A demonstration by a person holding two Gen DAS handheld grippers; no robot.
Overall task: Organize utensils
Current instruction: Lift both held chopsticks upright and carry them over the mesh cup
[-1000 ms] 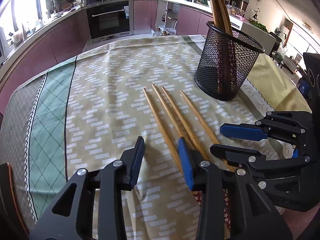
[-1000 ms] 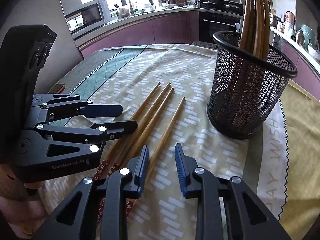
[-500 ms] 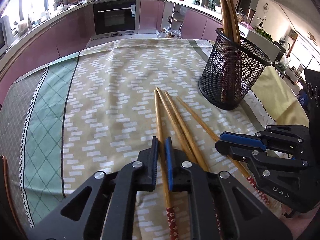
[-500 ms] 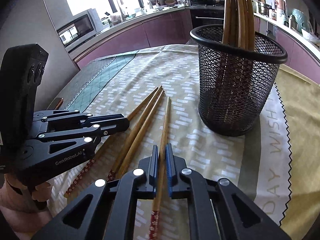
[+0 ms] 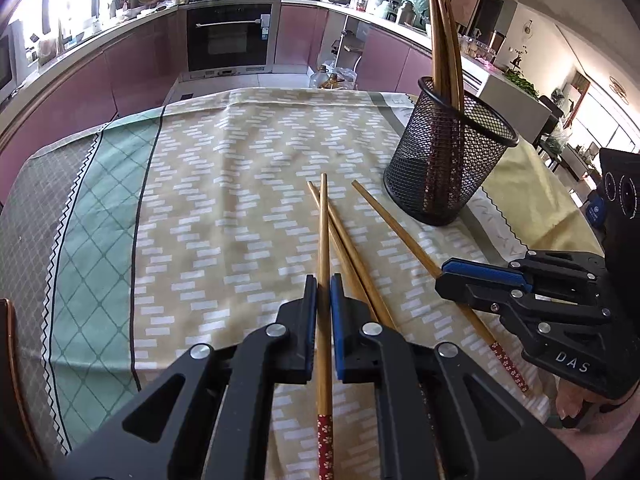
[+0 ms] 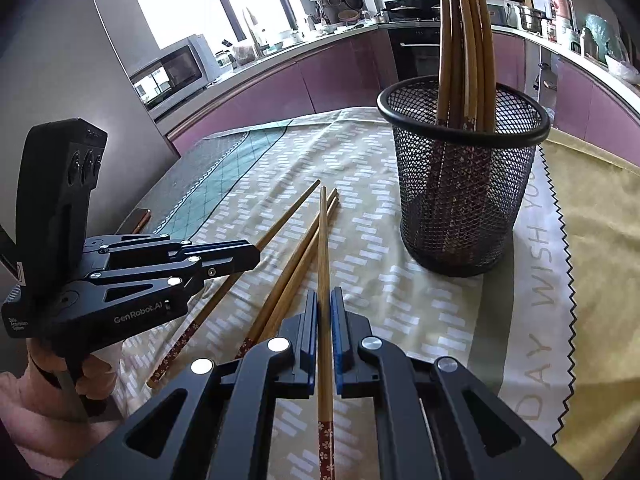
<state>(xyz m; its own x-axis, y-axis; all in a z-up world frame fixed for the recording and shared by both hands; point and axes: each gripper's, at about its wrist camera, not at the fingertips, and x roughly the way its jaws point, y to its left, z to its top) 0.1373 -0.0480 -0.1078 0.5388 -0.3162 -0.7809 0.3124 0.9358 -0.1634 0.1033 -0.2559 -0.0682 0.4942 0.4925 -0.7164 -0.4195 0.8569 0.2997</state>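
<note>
My left gripper (image 5: 324, 280) is shut on a wooden chopstick (image 5: 323, 232) with a red flowered end, its tip pointing away over the cloth. My right gripper (image 6: 325, 295) is shut on another such chopstick (image 6: 322, 240); it shows at the right of the left wrist view (image 5: 452, 276). Two chopsticks (image 5: 352, 248) lie on the cloth between the grippers. A black mesh cup (image 5: 448, 160) stands to the far right with several chopsticks upright in it; it also shows in the right wrist view (image 6: 464, 184).
A patterned tablecloth (image 5: 224, 208) covers the table. The left gripper shows at the left of the right wrist view (image 6: 240, 254). Kitchen counters and an oven (image 5: 228, 40) stand beyond the table's far edge.
Both grippers went from open to shut, each on one chopstick. Both held chopsticks have since risen off the cloth, and both views have drawn back and up.
</note>
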